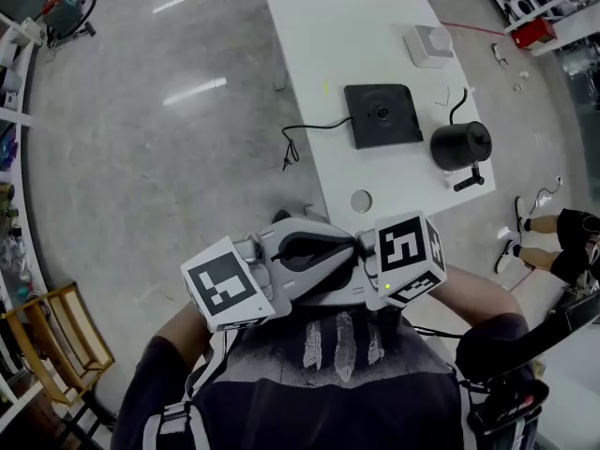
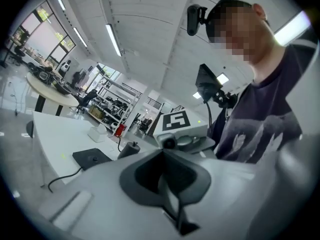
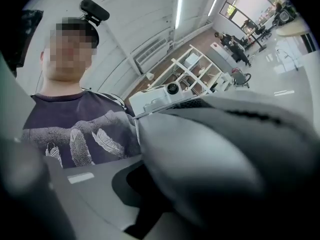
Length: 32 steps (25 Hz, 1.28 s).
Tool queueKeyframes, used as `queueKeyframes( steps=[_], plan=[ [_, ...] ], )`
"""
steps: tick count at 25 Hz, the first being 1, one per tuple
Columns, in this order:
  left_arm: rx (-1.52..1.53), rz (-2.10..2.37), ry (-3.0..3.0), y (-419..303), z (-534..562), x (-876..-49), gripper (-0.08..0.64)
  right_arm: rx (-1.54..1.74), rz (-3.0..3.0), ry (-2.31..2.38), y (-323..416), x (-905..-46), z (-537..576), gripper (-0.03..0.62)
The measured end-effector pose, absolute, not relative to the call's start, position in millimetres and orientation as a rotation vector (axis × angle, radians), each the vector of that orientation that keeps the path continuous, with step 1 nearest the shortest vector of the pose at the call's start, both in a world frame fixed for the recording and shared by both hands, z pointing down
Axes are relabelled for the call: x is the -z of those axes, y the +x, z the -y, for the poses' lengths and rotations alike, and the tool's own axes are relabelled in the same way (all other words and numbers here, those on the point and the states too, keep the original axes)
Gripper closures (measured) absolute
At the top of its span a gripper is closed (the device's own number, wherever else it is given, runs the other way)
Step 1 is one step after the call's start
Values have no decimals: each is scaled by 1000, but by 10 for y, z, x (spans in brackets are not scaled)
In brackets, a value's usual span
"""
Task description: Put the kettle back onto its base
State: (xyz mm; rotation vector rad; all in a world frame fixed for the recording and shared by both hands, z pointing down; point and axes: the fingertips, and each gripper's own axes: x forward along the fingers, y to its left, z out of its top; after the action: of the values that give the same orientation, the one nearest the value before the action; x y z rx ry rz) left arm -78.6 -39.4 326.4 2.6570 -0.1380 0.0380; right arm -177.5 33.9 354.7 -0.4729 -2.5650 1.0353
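At the far left of my head view a wooden chair point(image 1: 58, 337) stands on the floor, well apart from the white table point(image 1: 309, 36). On the table, reading left to right, a black cord point(image 1: 302, 137) hangs over the left edge and runs to the base point(image 1: 382, 115). The base is a flat black square with a round hub in its middle, and its top is bare. Just to its right, apart from it, sits the kettle point(image 1: 460, 145). It is black and round-bodied and I see it from above, with its dark handle pointing toward the near edge of the table, close to the right edge. Behind both, a white box point(image 1: 429, 45) sits near the far right corner. In the left gripper view the base point(image 2: 91, 157) and kettle point(image 2: 129, 149) appear side by side and not touching. Both tools are tucked against my operator's chest, nose to nose, well short of the kettle. The left gripper point(image 1: 302, 262) has its jaws clenched. In its own view point(image 2: 171, 186) the two grey halves meet along a thin seam under a dark hollow, with nothing in it. The right gripper point(image 1: 367, 249) is clenched too. Its view point(image 3: 150, 184) is filled with blurred grey jaw around the same dark hollow, and it grips nothing.
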Motion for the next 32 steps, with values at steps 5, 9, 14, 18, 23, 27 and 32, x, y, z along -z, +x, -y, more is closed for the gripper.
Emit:
queueKeyframes(
  steps=[5, 9, 14, 18, 23, 27, 32],
  plan=[
    [-34, 124, 2655, -909, 482, -3267, 573, -1029, 2572, -466, -1903, -3549, -247, 592],
    [-33, 105, 2694, -931, 581, -3301, 571, -1000, 2608, -438, -1947, -3605, -129, 592],
    [-28, 133, 2833, -853, 935, -3228, 560, -935, 2774, -83, -1810, -3596, 444, 592],
    [-1, 254, 2811, -844, 1324, -3181, 560, -913, 2822, 518, -1101, -3687, 1044, 591],
    [-180, 386, 2870, -565, 1507, -3351, 560, -832, 2557, 1403, 587, -4018, 1350, 591],
    [-288, 411, 2859, -198, 1549, -3478, 560, -835, 2270, 1867, 1857, -4331, 1159, 590],
    [-368, 478, 2777, 261, 1671, -3592, 560, -708, 1973, 2041, 2768, -4657, 932, 535]
  ],
)
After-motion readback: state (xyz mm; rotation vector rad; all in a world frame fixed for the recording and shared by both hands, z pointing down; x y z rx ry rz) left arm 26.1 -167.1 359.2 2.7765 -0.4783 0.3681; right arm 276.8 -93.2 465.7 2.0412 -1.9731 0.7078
